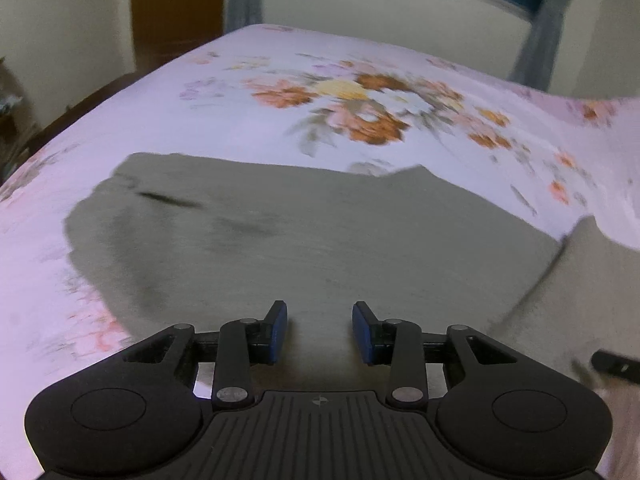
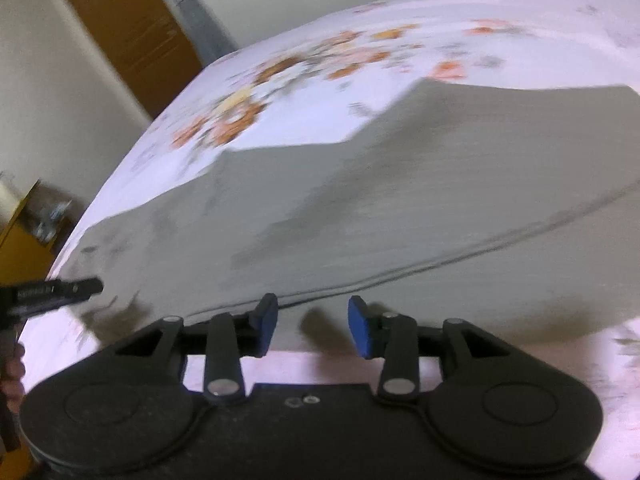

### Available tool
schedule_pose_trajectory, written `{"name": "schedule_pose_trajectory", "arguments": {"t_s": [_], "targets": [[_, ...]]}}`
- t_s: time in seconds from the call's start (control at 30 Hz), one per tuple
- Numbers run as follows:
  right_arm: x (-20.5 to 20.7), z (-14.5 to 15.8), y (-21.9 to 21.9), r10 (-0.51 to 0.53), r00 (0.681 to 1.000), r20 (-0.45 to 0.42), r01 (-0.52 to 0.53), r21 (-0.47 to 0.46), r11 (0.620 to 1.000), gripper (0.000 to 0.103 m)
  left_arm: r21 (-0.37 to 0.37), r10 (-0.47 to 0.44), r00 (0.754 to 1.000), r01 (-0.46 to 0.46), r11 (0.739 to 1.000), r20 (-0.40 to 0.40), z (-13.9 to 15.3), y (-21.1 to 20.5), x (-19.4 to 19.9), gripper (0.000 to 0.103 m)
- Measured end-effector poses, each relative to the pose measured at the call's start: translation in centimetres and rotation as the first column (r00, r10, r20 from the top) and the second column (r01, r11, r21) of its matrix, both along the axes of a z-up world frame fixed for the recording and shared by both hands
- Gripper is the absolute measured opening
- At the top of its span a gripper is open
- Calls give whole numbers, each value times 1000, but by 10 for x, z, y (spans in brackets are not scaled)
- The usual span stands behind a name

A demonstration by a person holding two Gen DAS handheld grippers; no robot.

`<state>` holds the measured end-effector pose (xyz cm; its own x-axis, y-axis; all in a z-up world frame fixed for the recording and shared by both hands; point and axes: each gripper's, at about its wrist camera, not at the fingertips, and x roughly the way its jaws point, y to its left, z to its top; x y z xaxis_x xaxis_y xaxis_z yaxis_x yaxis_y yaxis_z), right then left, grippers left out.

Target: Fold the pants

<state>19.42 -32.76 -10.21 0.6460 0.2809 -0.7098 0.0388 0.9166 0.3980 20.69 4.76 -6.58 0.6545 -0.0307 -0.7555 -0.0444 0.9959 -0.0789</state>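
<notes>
Grey pants (image 1: 304, 232) are being left spread flat on the floral bedsheet (image 1: 240, 92), with both the left gripper (image 1: 320, 330) and right gripper (image 2: 312, 326) being held wide open over them, nothing gripped.

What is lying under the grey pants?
The grey pants lie spread on a floral bedsheet, which shows all around them. The sheet beneath the fabric is covered, so anything there cannot be seen.

A bed (image 1: 168, 120) is carrying everything here, and a pale pink bedsheet (image 1: 260, 68) is covering it, printed with a large bouquet of orange, yellow and white flowers (image 1: 360, 108) near the middle and smaller sprigs toward the edges. A pair of grey pants (image 1: 320, 236) is lying spread flat directly on the sheet, nearer the close edge, with the fabric showing a long seam (image 2: 480, 248) running across it.
</notes>
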Motion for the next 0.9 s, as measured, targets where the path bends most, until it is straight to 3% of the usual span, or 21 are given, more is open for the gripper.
{"name": "schedule_pose_trajectory", "arguments": {"t_s": [0.23,0.37,0.57,0.7,0.77,0.9], "targets": [[6,-23,-48,-127,991,-46,130,64,989,41,9,-16,997,17,1000,-73,-26,-26,11,37],[12,-31,-58,-172,985,-35,174,115,978,41,-2,-12,997,12,1000,-76,-37,-24,10,37],[23,-43,-78,-305,952,-15,300,236,924,37,7,-13,997,14,1000,-76,-39,-25,13,38],[31,-48,-90,-368,930,-1,353,290,889,28,20,-17,997,19,1000,-75,-39,-27,15,39],[30,-49,-96,-395,919,-1,375,317,871,17,21,-18,997,19,1000,-75,-39,-27,14,39],[7,-18,-86,-351,928,122,328,176,928,8,22,-23,997,24,999,-77,-39,-27,14,39]]}}
